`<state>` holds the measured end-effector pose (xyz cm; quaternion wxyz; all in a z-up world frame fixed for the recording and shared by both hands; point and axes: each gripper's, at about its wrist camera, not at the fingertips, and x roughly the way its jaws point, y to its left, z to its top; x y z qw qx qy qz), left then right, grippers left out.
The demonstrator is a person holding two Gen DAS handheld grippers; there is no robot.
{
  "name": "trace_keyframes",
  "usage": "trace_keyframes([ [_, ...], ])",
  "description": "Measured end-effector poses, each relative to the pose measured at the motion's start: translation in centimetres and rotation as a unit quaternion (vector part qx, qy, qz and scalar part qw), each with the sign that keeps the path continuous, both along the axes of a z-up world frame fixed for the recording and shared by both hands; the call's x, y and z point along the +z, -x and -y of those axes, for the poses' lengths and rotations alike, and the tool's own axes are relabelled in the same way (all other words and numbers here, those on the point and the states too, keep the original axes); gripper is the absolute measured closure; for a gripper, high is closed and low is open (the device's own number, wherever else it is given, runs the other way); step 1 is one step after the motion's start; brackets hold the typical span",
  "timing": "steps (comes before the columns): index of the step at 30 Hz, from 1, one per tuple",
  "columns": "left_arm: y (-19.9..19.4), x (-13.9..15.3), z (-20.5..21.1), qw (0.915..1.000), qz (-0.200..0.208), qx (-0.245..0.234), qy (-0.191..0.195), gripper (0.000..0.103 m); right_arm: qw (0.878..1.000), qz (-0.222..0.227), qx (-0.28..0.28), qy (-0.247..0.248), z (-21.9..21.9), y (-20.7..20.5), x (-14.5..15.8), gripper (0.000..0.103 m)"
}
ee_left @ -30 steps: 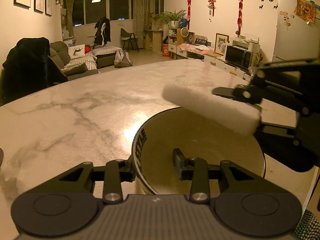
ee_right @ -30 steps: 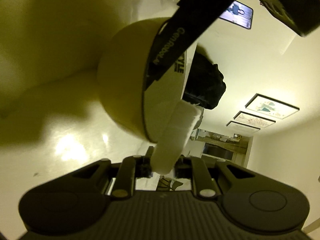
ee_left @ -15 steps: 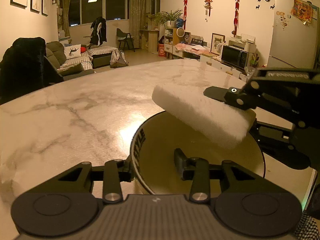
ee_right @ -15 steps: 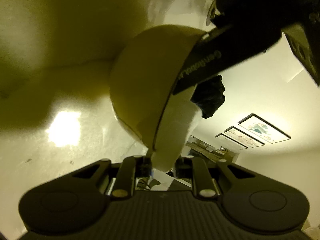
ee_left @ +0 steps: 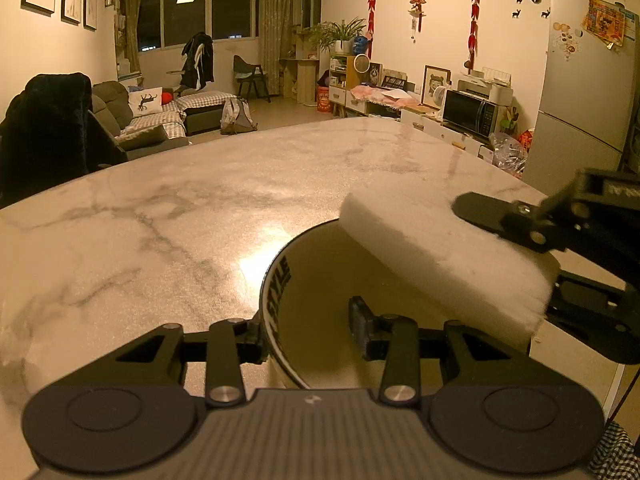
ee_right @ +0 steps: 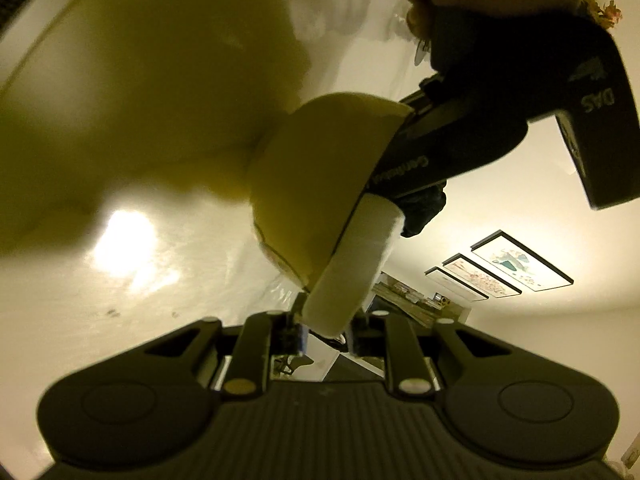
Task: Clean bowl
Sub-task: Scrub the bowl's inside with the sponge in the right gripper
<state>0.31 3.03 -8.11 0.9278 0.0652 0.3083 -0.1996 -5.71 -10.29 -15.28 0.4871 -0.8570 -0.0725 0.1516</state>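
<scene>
The left claw [ee_left: 308, 330] was clamped across the near rim of the cream ceramic bowl with black lettering [ee_left: 320, 280], one finger outside the wall, one inside. That bowl sat on the white marble-look surface [ee_left: 160, 220], close to its edge. The right claw [ee_right: 322, 330] was pinched tight on a white rectangular foam sponge [ee_right: 352, 256], which hung tilted over the bowl's far rim, its lower end dipping toward the inside.

Progress-wise I'd call it early: bowl steadied, sponge lined up, most of the wiping left. Couldn't tell if the sponge actually touched the bowl. The right wrist view was blurry, and the bowl's bottom was hidden behind the left claw, so no idea how dirty it was.
</scene>
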Motion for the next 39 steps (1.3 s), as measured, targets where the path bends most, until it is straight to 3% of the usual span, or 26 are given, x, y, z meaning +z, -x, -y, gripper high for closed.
trace_keyframes([
  [11,0.0,0.0,-0.4,1.0000,-0.005,0.000,0.002,0.063,1.000,0.006,0.001,0.013,0.5,0.9,-0.7,0.078],
  [39,-0.3,-0.3,-1.3,0.9999,-0.008,-0.008,0.013,0.059,1.000,-0.012,0.006,-0.017,0.3,-3.2,-1.3,0.075],
])
